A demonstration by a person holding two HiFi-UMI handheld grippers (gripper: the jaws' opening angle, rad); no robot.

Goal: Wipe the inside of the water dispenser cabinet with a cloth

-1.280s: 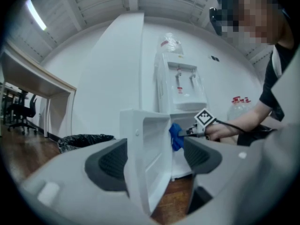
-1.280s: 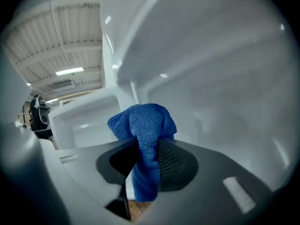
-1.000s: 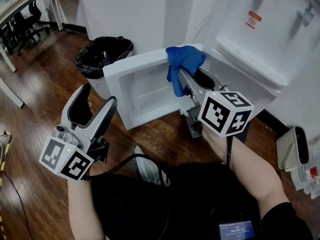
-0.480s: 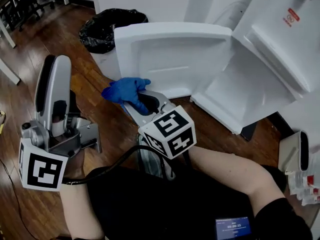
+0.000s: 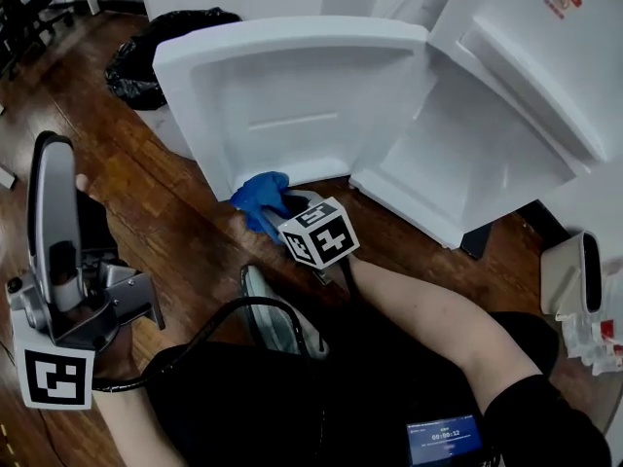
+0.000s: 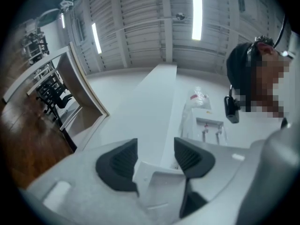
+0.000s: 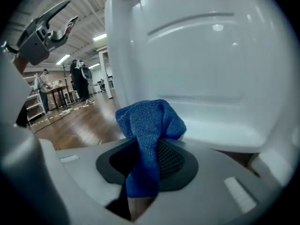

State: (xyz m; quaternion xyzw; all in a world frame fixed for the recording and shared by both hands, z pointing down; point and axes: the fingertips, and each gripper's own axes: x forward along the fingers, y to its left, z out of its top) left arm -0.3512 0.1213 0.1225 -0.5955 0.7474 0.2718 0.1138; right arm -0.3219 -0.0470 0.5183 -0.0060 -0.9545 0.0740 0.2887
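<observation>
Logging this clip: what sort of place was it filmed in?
Most likely an office or open workspace. A white water dispenser stands on a wood floor with a black-bagged bin nearby. The left gripper view shows office chairs and strip ceiling lights.

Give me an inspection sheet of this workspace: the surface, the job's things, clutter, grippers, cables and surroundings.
Surface: wooden floor, dark planks.
Job's things: water dispenser with its cabinet door swung open; blue cloth low by the door's bottom edge, contact cannot be told.
Clutter: black bin bag behind the door; white device at the right.
Grippers: right gripper shut on the blue cloth; left gripper open, jaws have just been closing, nothing between them.
Cables: black cable looping from the left gripper across the person's lap.
Surroundings: office chairs top left; people standing at a far table.
</observation>
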